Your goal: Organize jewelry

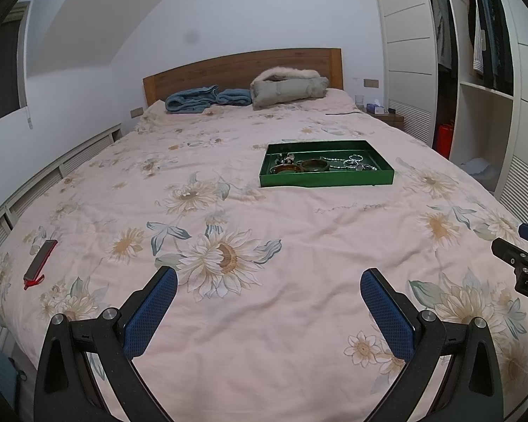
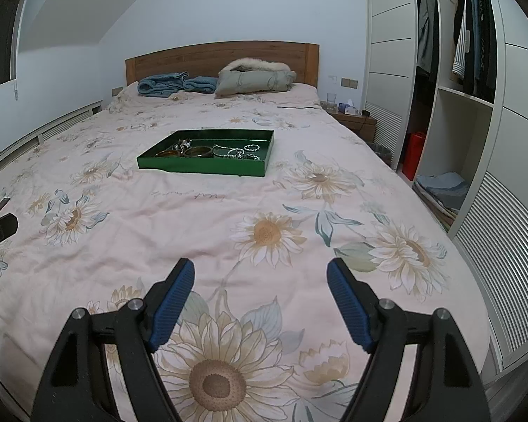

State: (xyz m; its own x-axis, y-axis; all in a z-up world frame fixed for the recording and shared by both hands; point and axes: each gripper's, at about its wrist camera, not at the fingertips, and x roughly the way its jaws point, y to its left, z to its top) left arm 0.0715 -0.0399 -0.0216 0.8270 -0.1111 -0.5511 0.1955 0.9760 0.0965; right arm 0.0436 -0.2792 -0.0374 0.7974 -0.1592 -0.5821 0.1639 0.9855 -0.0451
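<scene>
Both of your tools hang over the near end of the bed: the left hand-held gripper and the right hand-held gripper each gape wide and hold nothing. The jewelry all lies in the green tray in the middle of the bed, well apart from you: brownish bangles to the left, silver chains and rings to the right. That fits sorting about to start or just ended.

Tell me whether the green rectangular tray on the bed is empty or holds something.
Not empty: the green rectangular tray holds brown bangles and silver chains.
</scene>
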